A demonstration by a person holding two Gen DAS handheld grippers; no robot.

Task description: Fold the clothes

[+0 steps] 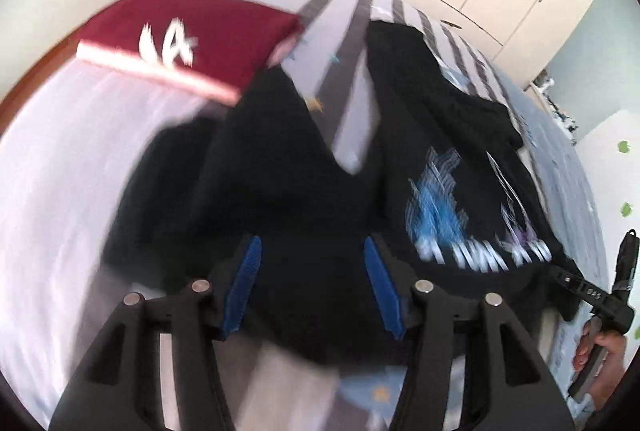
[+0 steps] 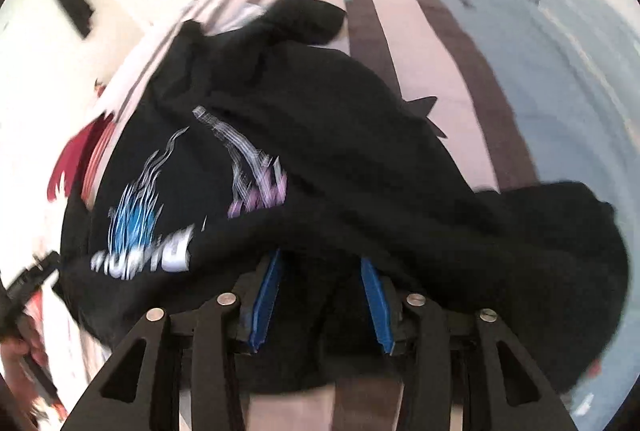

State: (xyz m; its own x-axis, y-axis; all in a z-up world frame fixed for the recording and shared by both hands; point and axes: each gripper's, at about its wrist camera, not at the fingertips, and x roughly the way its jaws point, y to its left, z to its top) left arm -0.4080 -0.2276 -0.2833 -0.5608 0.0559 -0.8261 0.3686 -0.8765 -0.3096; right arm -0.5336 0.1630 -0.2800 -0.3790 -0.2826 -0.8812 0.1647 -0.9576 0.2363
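A black T-shirt (image 1: 304, 167) is lying crumpled across the bed (image 1: 72, 159), which is wearing a white sheet with grey stripes, and its blue and white print is facing up. Beside it, toward the far corner in the left wrist view, a folded dark red garment (image 1: 192, 39) with white lettering is resting on the sheet. The left hand-held gripper (image 1: 312, 283) is hanging low over the black cloth with its blue pads (image 1: 248, 283) standing apart; dark fabric is lying between them, but the pads are not pressing on it. The right hand-held gripper (image 2: 318, 301) is standing at the near edge of the same T-shirt (image 2: 320, 135), jaws also parted, and a fold of cloth is covering the tips of its blue pads (image 2: 266, 303); both pictures are blurred, so the fabric is perhaps only draped there and not pinched. At the right edge of the left wrist view, a person's hand (image 1: 600, 363) is holding the right tool's handle.
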